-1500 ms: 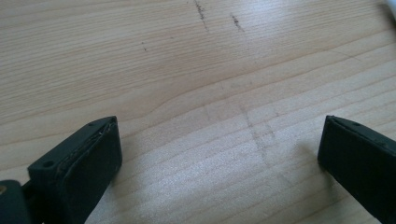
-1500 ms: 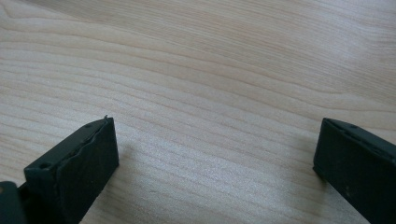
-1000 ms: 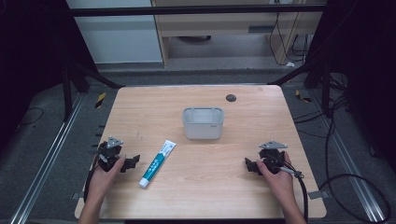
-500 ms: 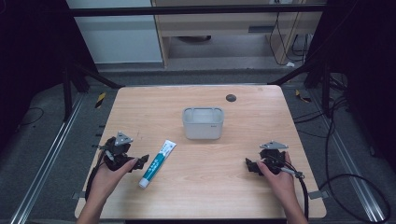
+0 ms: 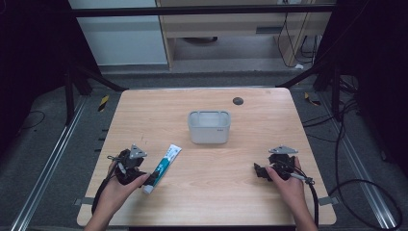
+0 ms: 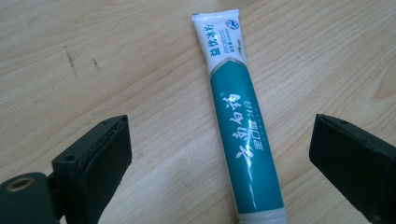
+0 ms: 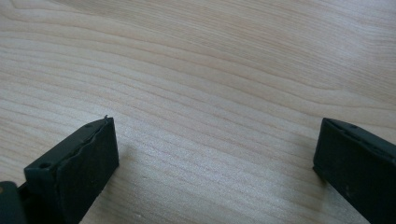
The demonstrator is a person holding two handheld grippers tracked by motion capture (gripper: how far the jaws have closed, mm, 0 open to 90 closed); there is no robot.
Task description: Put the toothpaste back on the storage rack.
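Toothpaste tube lies flat on the wooden table in the high view, near the left front, its crimped white end pointing far and a little right, its cap end toward the near edge. The left gripper sits just beside the tube's near end, held in the person's left hand; whether a jaw touches the tube is hard to tell from here. A translucent plastic bin stands at mid-table, well apart from the tube. The right gripper rests low at the right front in the right hand.

From the left gripper view, the jaws stand wide, one on each side of the teal-and-white tube, neither pressing it.

From the right gripper view, the jaws are spread wide over bare wood.
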